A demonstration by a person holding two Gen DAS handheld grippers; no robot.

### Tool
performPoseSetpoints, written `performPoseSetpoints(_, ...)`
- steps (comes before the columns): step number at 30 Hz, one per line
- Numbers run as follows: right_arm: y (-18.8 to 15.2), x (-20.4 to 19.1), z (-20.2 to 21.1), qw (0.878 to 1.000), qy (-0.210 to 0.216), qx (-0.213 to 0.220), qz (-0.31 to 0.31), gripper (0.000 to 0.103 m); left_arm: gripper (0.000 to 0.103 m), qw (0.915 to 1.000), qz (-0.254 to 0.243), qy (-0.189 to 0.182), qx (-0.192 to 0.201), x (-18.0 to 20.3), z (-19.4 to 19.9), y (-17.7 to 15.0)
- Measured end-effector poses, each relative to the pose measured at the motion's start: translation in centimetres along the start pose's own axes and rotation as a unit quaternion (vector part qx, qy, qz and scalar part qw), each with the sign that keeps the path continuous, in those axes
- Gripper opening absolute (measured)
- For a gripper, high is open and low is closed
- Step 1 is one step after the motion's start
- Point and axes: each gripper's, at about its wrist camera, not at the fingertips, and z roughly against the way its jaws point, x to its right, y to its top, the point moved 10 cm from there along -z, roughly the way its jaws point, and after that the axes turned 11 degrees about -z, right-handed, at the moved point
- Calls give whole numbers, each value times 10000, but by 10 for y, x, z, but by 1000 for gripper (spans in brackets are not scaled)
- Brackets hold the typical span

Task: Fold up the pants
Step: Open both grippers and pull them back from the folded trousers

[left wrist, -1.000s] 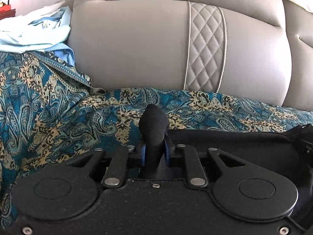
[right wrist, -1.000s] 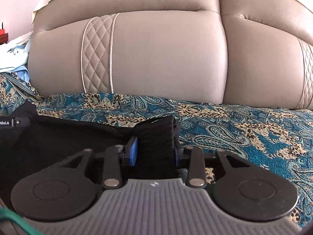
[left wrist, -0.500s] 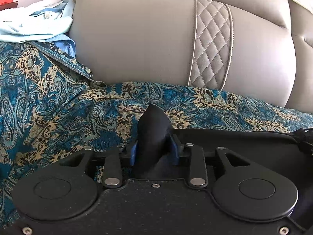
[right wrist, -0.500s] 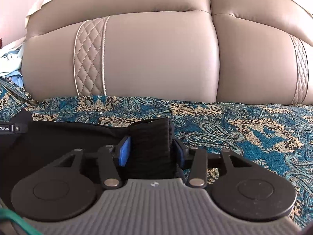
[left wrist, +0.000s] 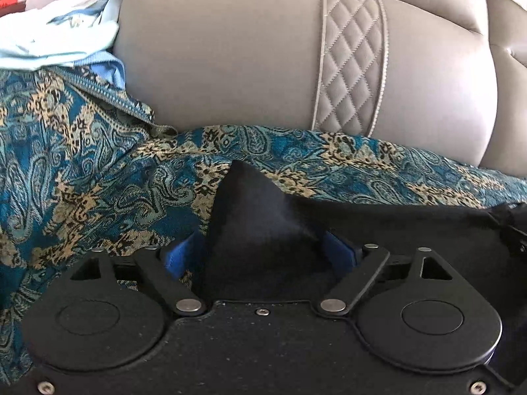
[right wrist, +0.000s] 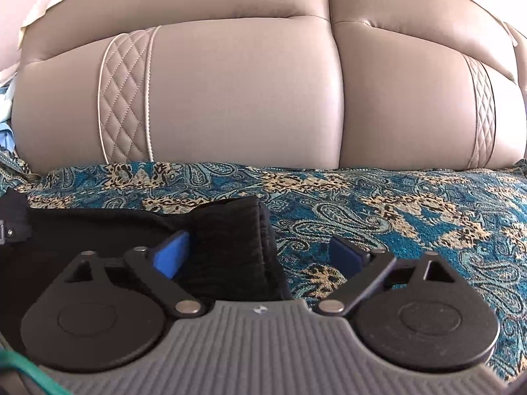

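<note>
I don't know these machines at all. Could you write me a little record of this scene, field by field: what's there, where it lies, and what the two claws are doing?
setting: beige sofa with a teal patterned throw over the seat
garment: black pants lying on the throw
left gripper: jaws just opened, a peaked pants corner between them, not pinched
right gripper: jaws just opened wide, a ribbed pants edge beside one blue pad, clear of the other
other items: light blue clothes piled at the sofa's end

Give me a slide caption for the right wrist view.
Right gripper open, just released black pants on patterned sofa cover.
</note>
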Motion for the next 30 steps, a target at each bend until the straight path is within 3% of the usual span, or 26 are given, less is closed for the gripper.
performPoseSetpoints(9, 4, -1, 7, 9996, -190, 186, 76, 103, 92, 9994, -178, -120, 275, 22, 45, -19)
performPoseSetpoints(13, 12, 4, 45, 9949, -235, 973, -145, 103, 93, 9983, -447, -51, 365, 26, 67, -26)
performPoseSetpoints(15, 4, 6, 68, 9933, -90, 1108, -302, 103, 95, 9977, -428, -69, 519, 27, 82, -31)
performPoseSetpoints(22, -39, 14, 129, 9917, 255, 1205, -357, 103, 96, 9962, -89, -189, 849, 34, 125, -68)
performPoseSetpoints(30, -95, 18, 157, 9956, 344, 830, -274, 103, 96, 9940, 8, -142, 1084, 41, 168, -114)
